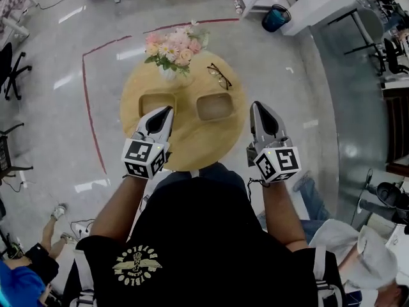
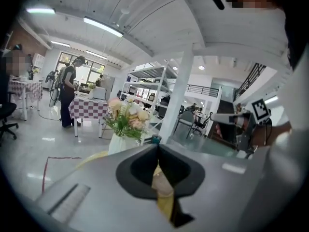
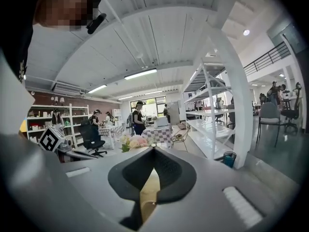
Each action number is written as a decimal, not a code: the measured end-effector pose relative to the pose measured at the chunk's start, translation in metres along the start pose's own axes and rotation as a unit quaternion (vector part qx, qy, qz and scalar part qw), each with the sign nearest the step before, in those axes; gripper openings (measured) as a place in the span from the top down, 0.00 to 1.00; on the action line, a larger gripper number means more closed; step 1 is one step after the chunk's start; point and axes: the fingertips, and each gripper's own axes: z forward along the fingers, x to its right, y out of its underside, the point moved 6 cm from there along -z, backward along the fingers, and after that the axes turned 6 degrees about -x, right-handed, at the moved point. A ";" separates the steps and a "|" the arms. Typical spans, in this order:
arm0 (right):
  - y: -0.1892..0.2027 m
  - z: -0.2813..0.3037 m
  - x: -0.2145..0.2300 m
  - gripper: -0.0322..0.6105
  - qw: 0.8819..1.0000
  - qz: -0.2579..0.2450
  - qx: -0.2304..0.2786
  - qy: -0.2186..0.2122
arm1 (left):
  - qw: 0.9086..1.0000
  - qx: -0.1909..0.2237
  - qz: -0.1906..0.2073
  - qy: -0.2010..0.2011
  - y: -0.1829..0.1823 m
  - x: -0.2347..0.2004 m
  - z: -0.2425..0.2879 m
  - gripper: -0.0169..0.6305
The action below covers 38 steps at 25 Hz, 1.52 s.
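Left gripper (image 1: 167, 112) fingers pressed together at table's (image 1: 185, 158) seven o'clock, right gripper (image 1: 257, 108) likewise at four o'clock, flower vase (image 1: 171, 50) at twelve

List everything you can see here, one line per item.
round table: one, light wood, centre of the floor
wooden trays: two, tan, empty, side by side on the table
flower bouquet: one, pink and cream, in a white vase at the table's far edge
glasses: one pair, dark frame, right of the bouquet
bin: one, blue, on the floor beyond
left gripper: grey, shut, over the left tray
right gripper: grey, shut, beside the right tray
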 end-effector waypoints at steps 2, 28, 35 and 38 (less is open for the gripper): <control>0.005 0.006 0.015 0.95 1.000 0.005 -0.007 -0.007 | 1.000 -0.012 -0.015 -0.008 0.004 0.004 0.011 0.97; 0.203 0.123 0.122 0.87 0.916 0.033 -0.376 -0.140 | 0.956 -0.209 -0.181 -0.095 0.137 0.015 0.155 0.97; 0.225 0.133 0.129 0.84 0.901 0.051 -0.404 -0.153 | 0.944 -0.231 -0.220 -0.086 0.153 0.010 0.165 0.97; 0.230 0.137 0.132 0.82 0.896 0.056 -0.410 -0.158 | 0.941 -0.235 -0.235 -0.065 0.157 0.007 0.172 0.85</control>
